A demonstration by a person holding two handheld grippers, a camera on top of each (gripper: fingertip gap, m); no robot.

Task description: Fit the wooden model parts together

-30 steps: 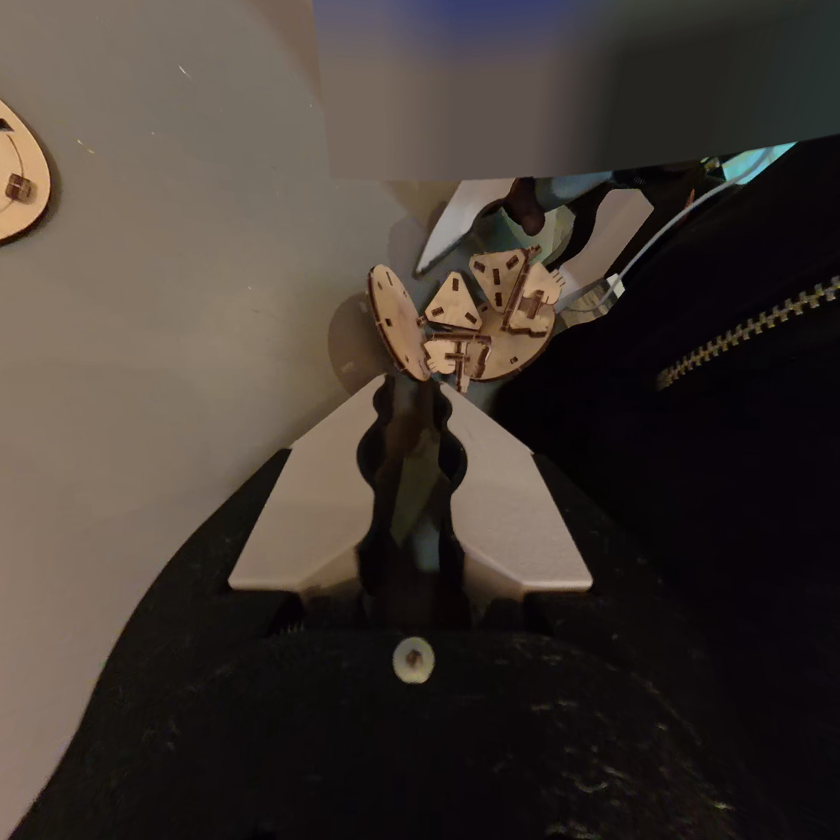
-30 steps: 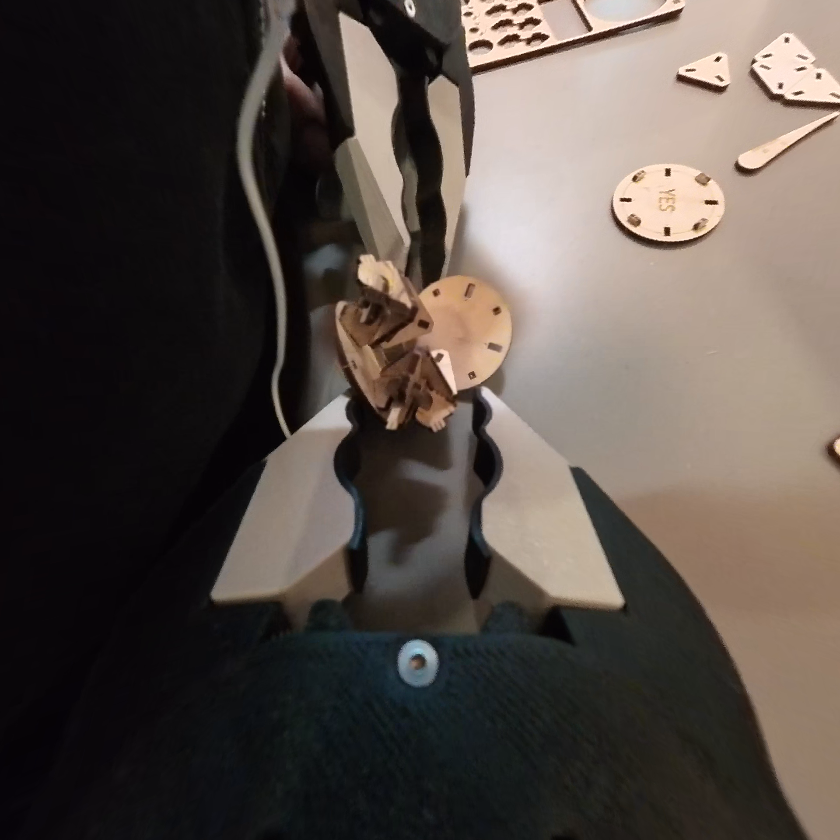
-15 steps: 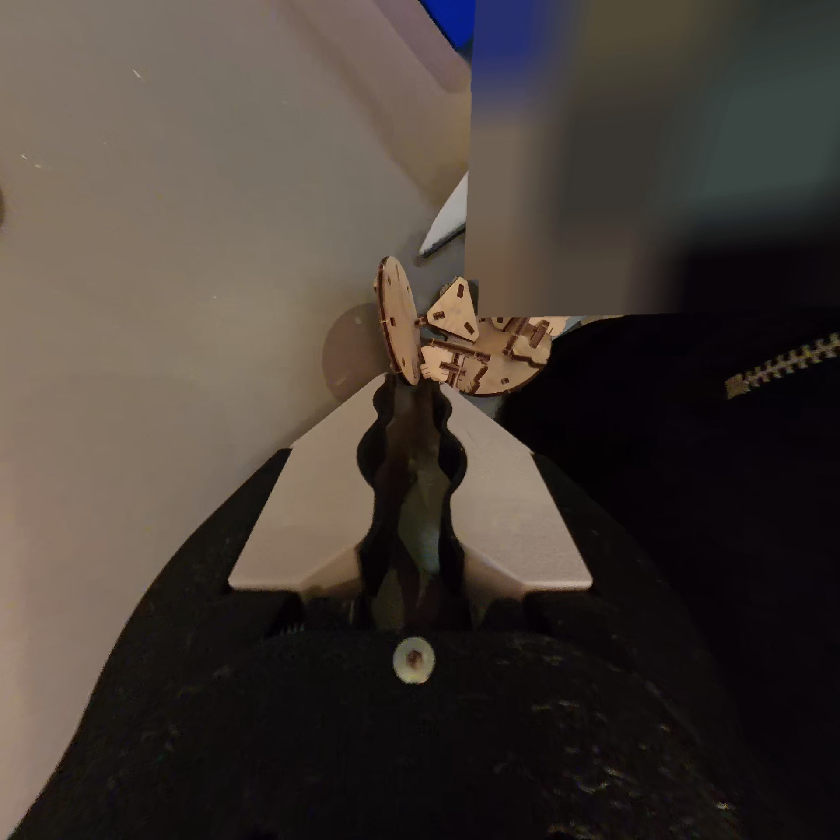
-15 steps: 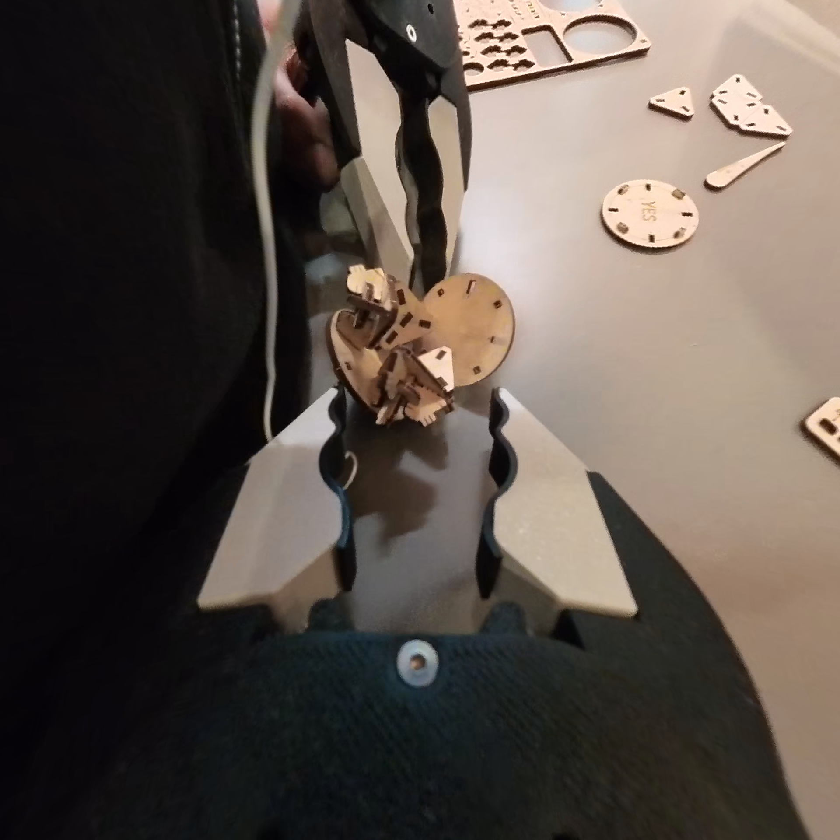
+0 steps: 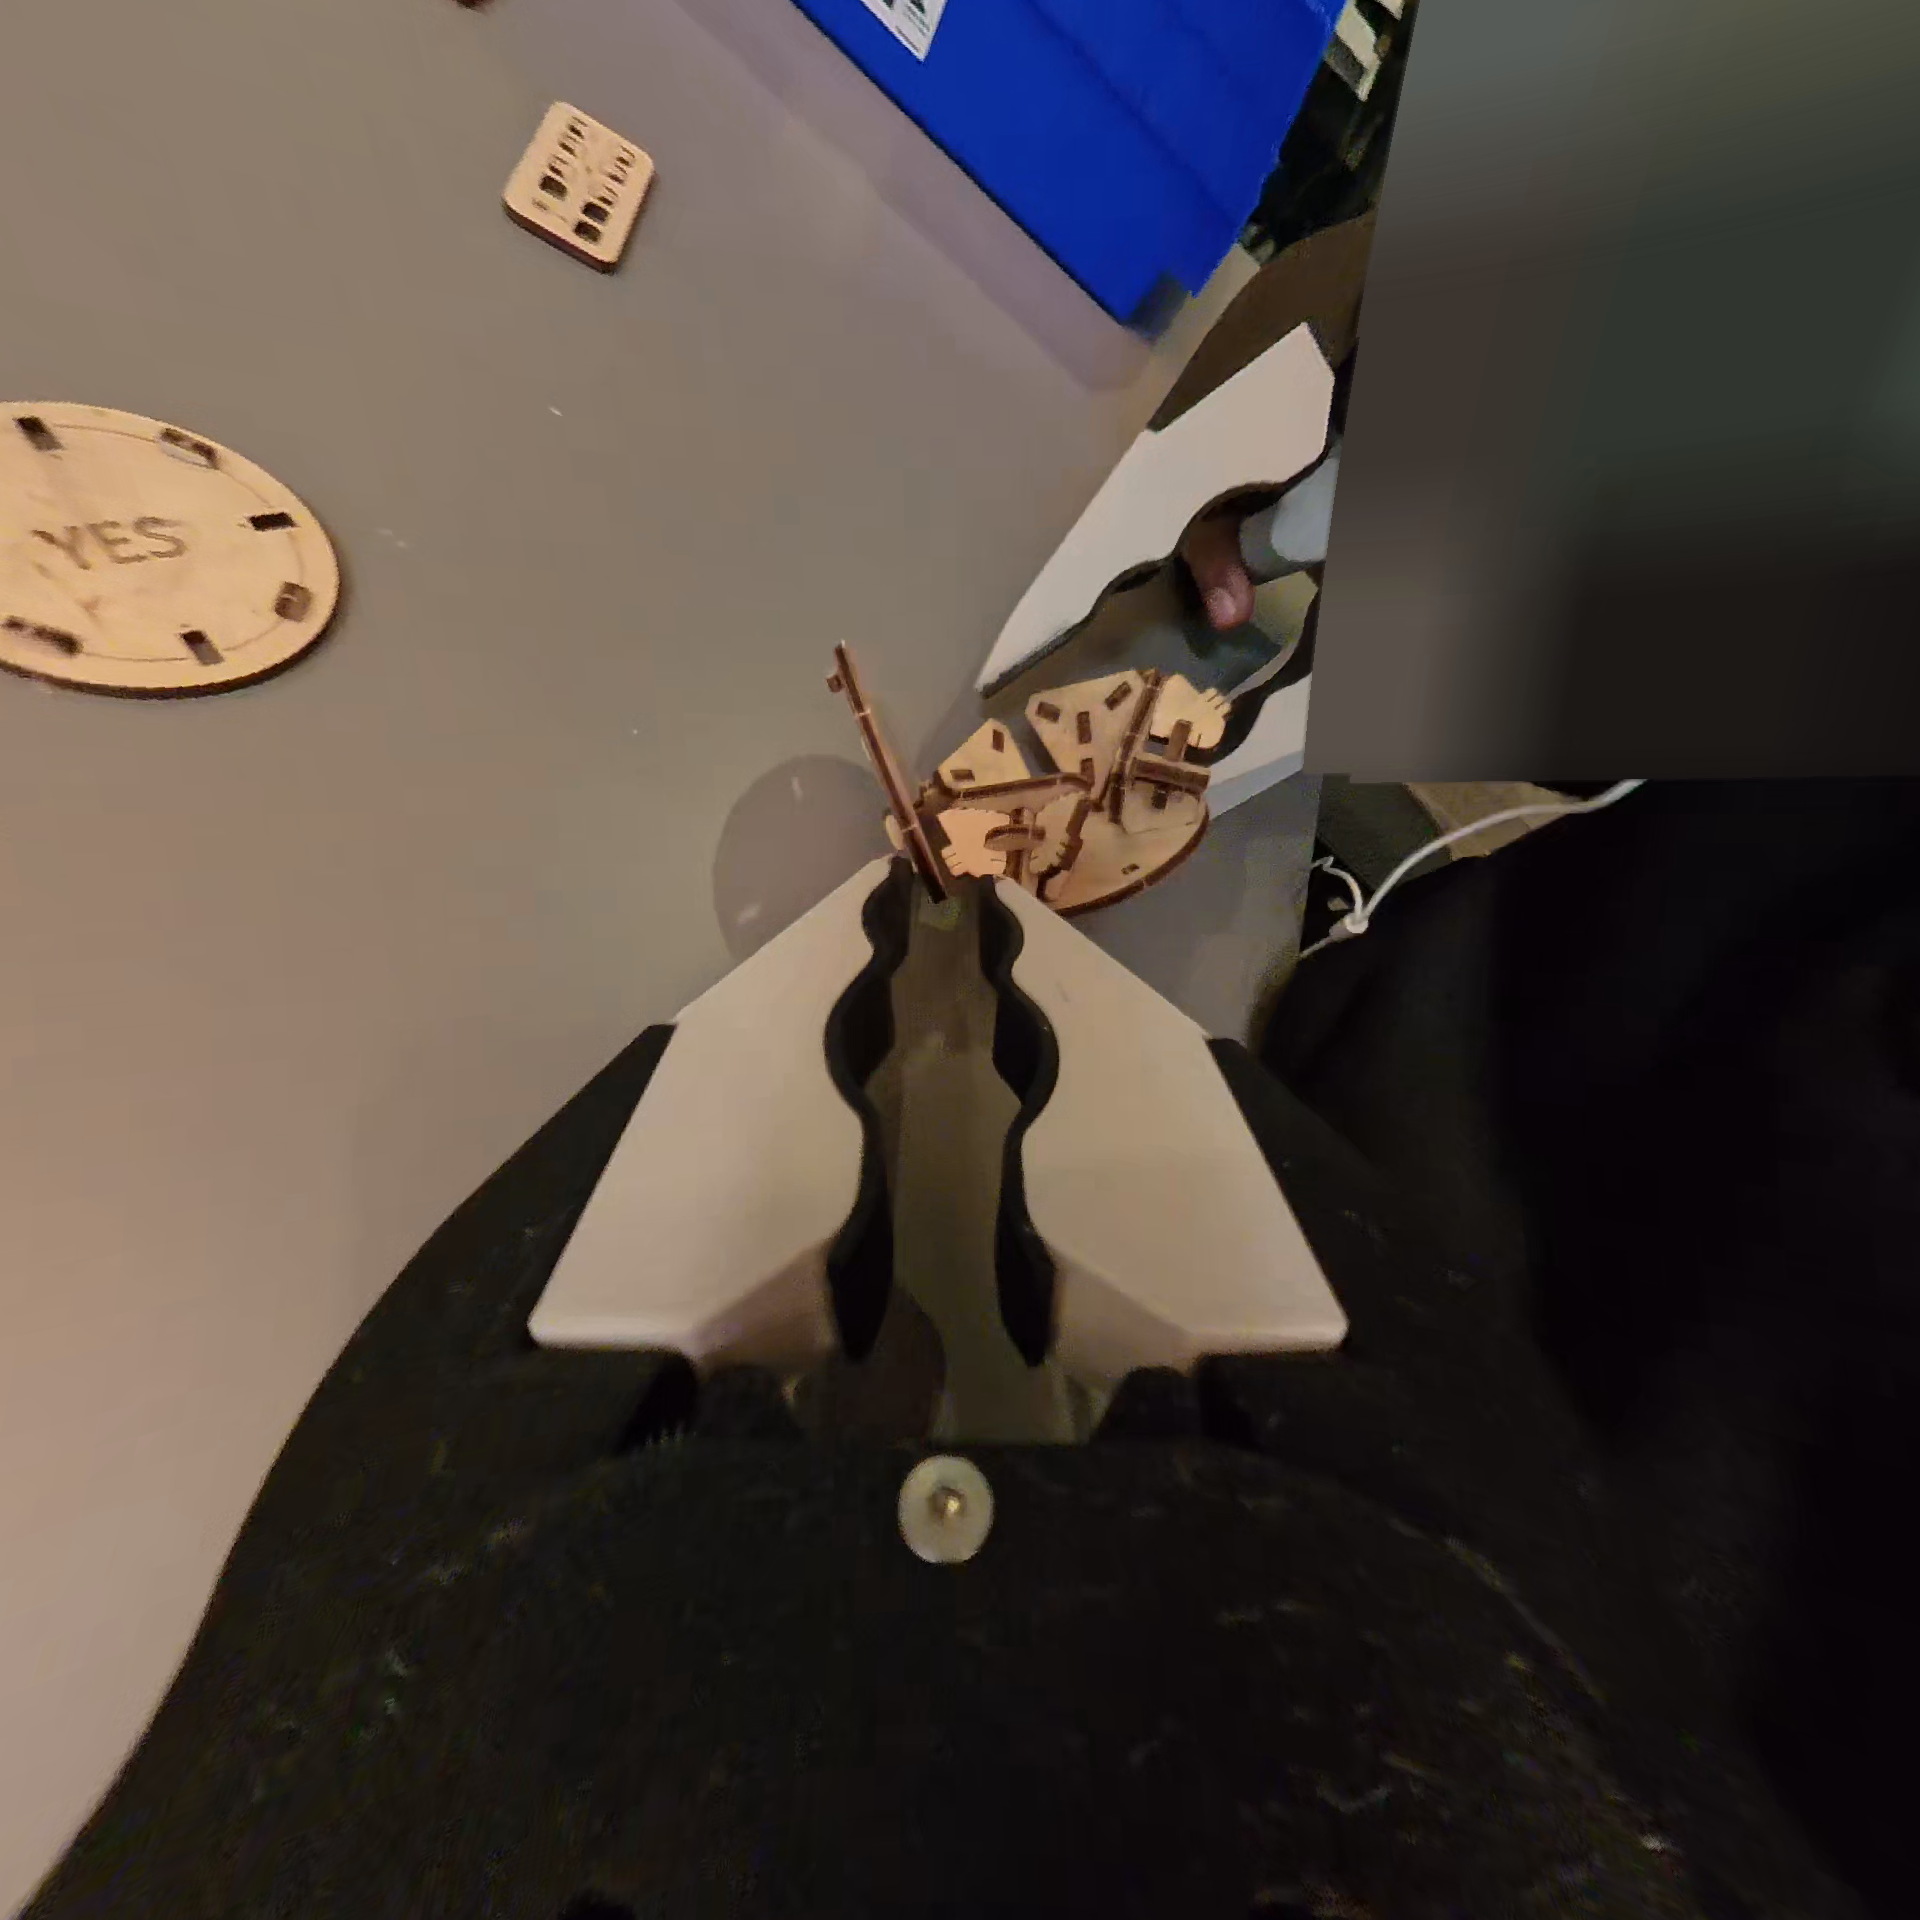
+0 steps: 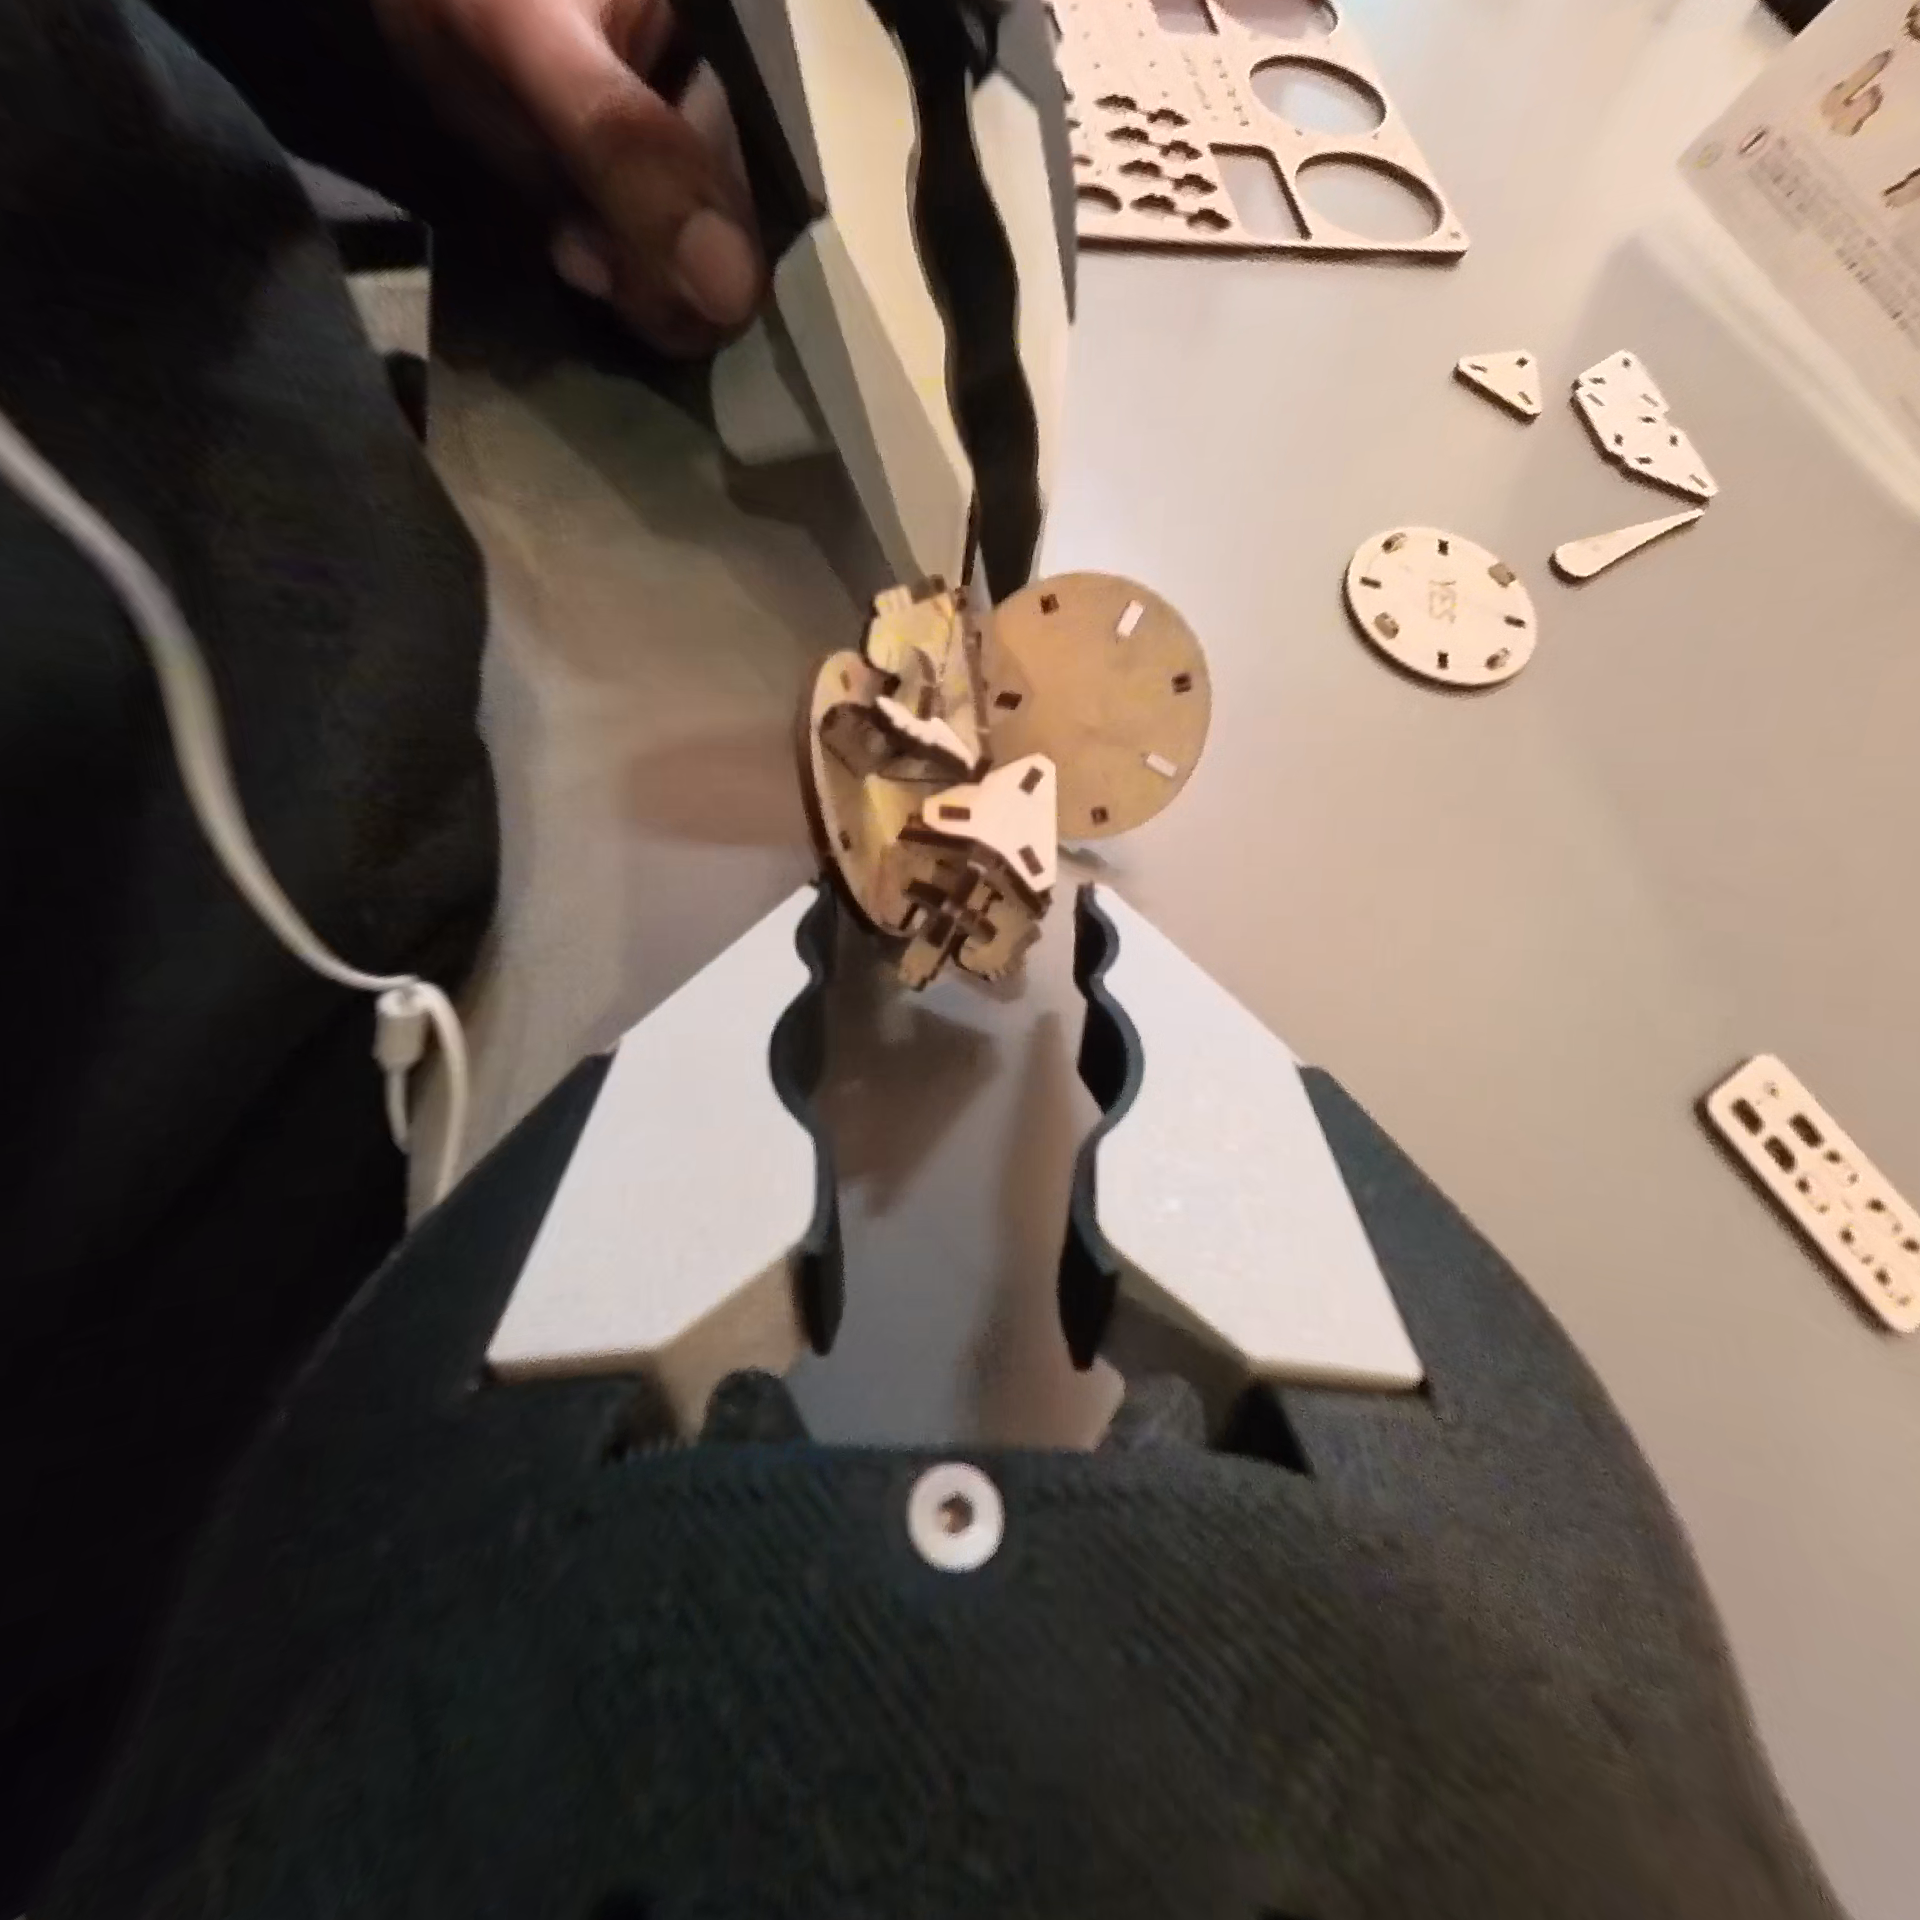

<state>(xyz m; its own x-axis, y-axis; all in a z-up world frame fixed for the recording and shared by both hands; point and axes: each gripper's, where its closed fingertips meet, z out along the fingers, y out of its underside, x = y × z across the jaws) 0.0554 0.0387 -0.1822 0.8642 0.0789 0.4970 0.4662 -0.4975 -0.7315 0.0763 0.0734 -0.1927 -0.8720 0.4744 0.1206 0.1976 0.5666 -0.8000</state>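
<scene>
Left gripper (image 5: pixel 938 891) angled over grey desk (image 5: pixel 520 831), jaws narrow, pinching edge of thin round plywood disc (image 5: pixel 878 764), disc upright, seen edge-on. Bare hand (image 6: pixel 644 187) grips its handle.

Right gripper (image 6: pixel 951 914) faces it from opposite side, jaws half open around slotted plywood assembly on round base (image 6: pixel 935 810); pad contact unclear.

On desk, right view: one engraved round disc (image 6: pixel 1439 606), one small triangle (image 6: pixel 1501 382), one teardrop pointer (image 6: pixel 1626 543), one long slotted strip (image 6: pixel 1818 1190), one cut-out plywood sheet (image 6: pixel 1247 135). Left view: blue box (image 5: pixel 1091 135).
</scene>
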